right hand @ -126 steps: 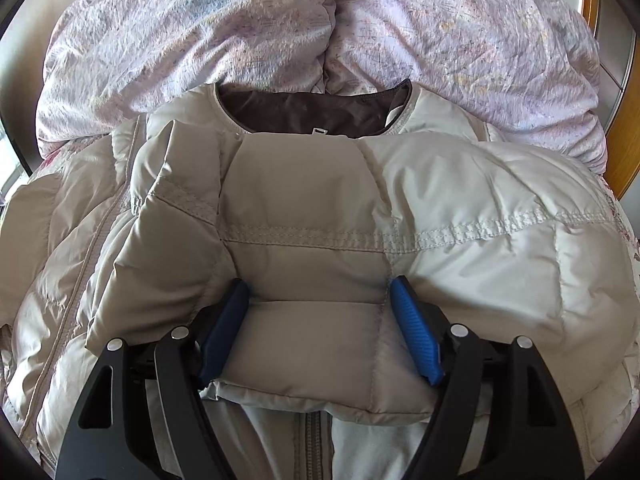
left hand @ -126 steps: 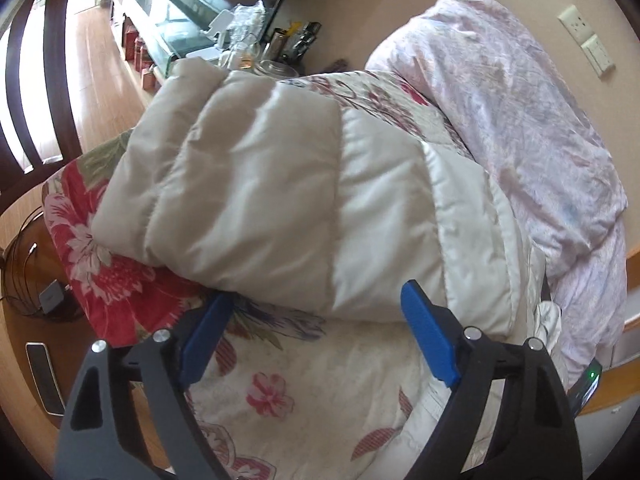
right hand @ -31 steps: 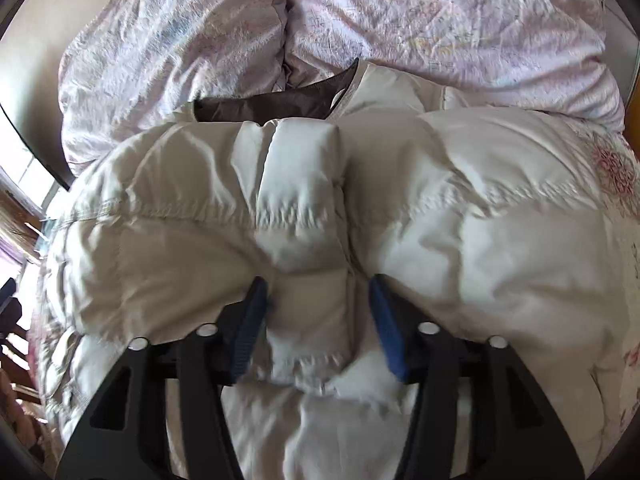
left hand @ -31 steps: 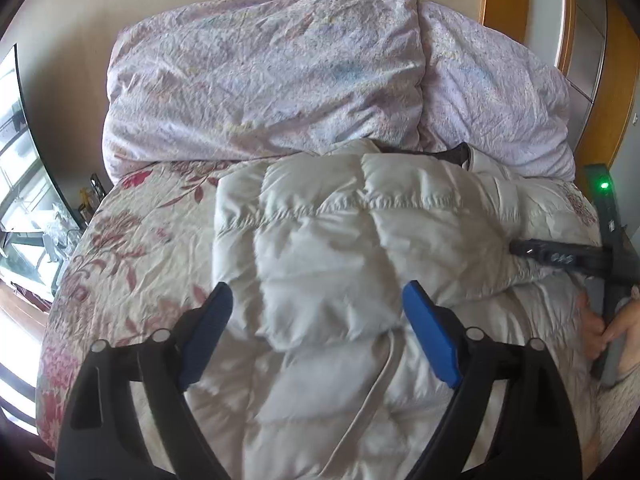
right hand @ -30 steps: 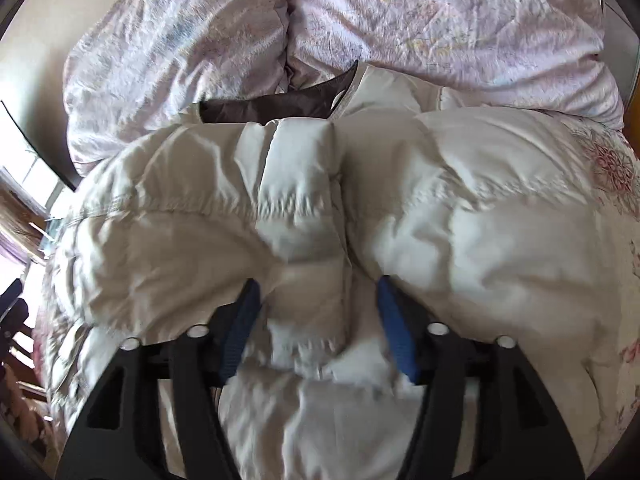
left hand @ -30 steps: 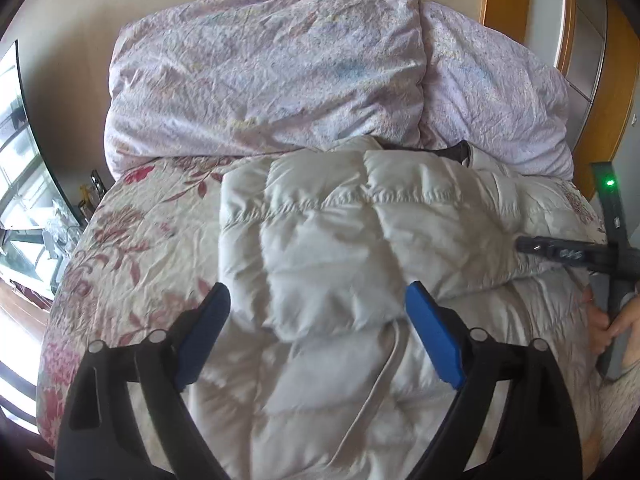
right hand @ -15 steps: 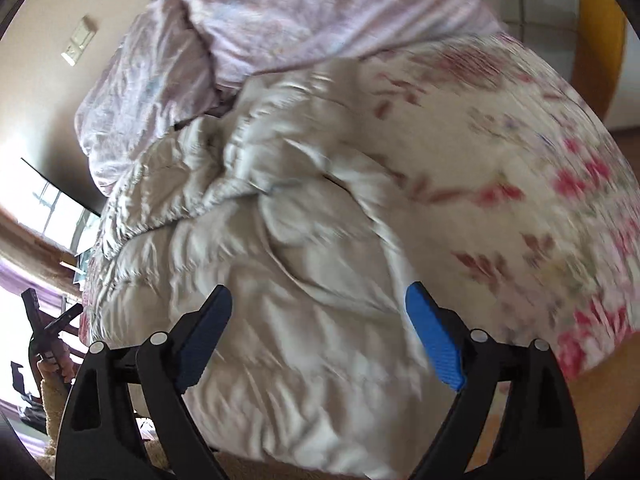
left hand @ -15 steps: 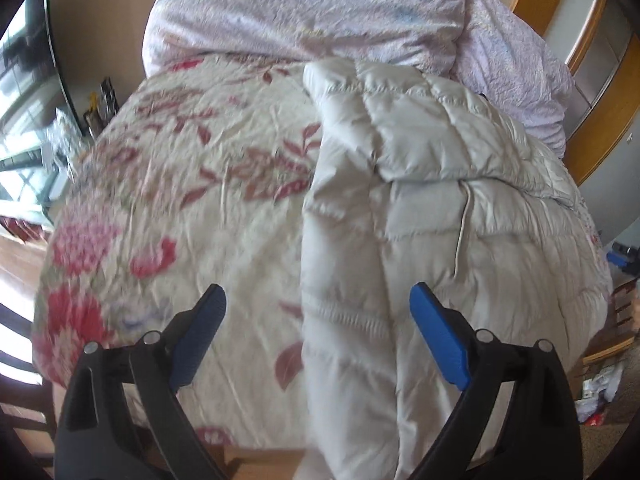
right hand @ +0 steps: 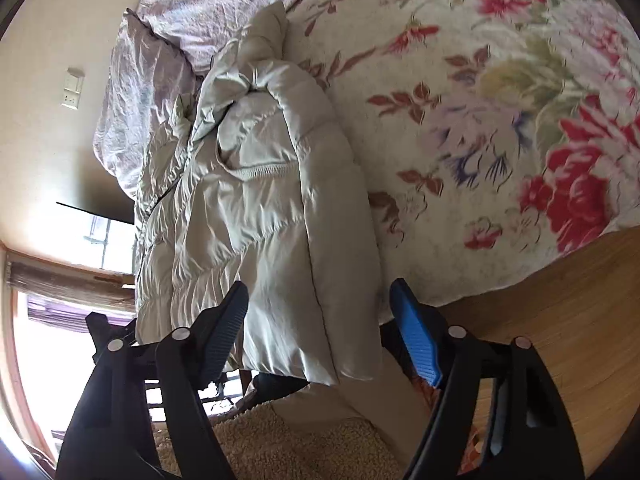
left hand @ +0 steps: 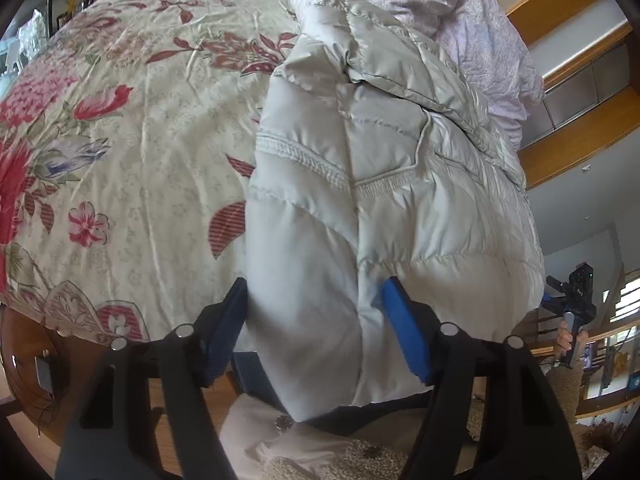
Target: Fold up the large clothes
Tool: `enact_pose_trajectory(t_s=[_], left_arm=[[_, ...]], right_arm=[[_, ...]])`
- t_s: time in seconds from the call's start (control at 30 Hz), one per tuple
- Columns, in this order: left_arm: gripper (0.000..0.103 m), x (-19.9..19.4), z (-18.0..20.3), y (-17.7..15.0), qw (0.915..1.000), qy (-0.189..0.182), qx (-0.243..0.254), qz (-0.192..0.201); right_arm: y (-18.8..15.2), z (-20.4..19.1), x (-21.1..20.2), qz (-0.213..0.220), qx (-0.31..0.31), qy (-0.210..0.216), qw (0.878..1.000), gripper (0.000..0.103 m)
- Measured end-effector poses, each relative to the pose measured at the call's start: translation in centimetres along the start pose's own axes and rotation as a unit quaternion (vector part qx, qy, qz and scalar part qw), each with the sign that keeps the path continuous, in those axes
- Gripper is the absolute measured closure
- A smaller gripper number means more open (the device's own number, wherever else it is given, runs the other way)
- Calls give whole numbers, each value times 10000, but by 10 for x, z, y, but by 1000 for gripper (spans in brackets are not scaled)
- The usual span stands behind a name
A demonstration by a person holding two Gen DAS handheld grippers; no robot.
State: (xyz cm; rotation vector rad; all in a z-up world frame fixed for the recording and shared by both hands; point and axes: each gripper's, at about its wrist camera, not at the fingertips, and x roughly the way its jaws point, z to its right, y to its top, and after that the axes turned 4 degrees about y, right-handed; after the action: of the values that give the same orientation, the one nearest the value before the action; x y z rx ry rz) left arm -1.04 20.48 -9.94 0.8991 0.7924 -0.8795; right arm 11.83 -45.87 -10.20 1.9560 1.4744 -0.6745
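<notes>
jacket (left hand: 360,184) lies lengthwise on the bed (left hand: 132,128), hem hanging off its foot. both hands have dropped from the folded sleeves to that hem: left hand-held gripper (left hand: 316,320) wide around one corner, right hand-held gripper (right hand: 320,320) wide around the other, neither closed. hem-to-collar fold likely next.

Glossy quilted jacket (left hand: 400,208), seemingly nylon; matt cotton bedspread (left hand: 140,152)

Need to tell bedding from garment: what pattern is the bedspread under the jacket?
Cream with red and pink flowers, the bedspread; clearest in the right wrist view.
</notes>
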Motion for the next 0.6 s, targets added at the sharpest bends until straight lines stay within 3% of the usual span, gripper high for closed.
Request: enact_pose_trajectory(t_s=[0.1, 0.2, 0.37, 0.43, 0.5, 0.57, 0.6], left_arm=[[36, 2, 5, -4, 10000, 24, 38, 10], [39, 1, 5, -7, 9999, -71, -52, -48], [43, 1, 6, -12, 9996, -215, -117, -112], [46, 2, 6, -13, 9993, -285, -175, -151], [54, 4, 5, -13, 9989, -346, -258, -191], [69, 5, 5, -13, 9988, -333, -307, -187], [72, 4, 6, -13, 9989, -324, -289, -158]], right_arm=[[-3, 3, 3, -24, -6, 191, 9998, 32], [-6, 4, 8, -238, 12, 475, 9986, 42], [-8, 4, 13, -297, 13, 692, 9972, 42], [-8, 5, 16, -318, 34, 721, 9969, 48], [-9, 4, 18, -324, 47, 741, 9967, 66], [-10, 2, 19, -281, 44, 772, 9966, 76], [-10, -1, 18, -247, -5, 740, 9970, 80]])
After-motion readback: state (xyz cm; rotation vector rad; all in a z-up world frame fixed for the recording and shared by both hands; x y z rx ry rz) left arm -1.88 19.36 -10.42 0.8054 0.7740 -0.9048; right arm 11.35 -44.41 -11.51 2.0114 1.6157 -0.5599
